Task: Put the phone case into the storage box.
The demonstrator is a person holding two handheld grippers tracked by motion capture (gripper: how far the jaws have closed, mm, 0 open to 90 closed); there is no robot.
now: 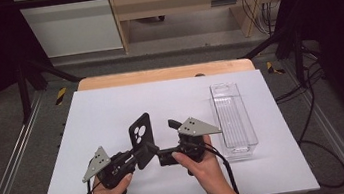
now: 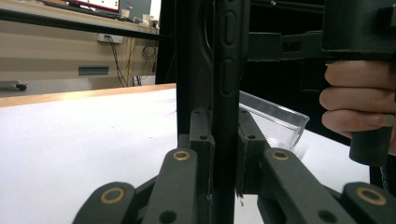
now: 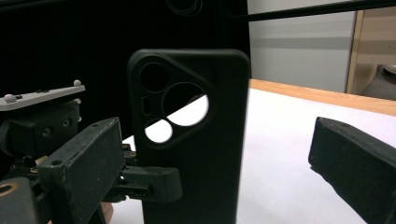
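Black and matte, the phone case (image 1: 140, 134) looks like soft rubber or flexible plastic. I judge it very light, thin and easy to bend, not fragile, and with enough friction that it will not slip from the pads. Its back panel has several round camera holes in the upper part, so this zone is weak and will fold if it is squeezed. In my opinion the best place to take it is on the thick side edge or the lower plain half of the panel, away from the holes.

In the high view the case stands upright a little left of the centre of the frame, above the white table (image 1: 111, 110), between the two hands. The left gripper (image 1: 139, 154) is at the lower left of the centre, and it is closed firmly on the lower edge of the case. In the left gripper view, its two pads press the thin edge from both sides.

The right gripper (image 1: 171, 140) is just to the right of the case with its jaws spread wide. In the right gripper view the case stands between the two jaws, but they do not press on it.

A clear plastic tray (image 1: 233, 119) lies at the right side of the table.
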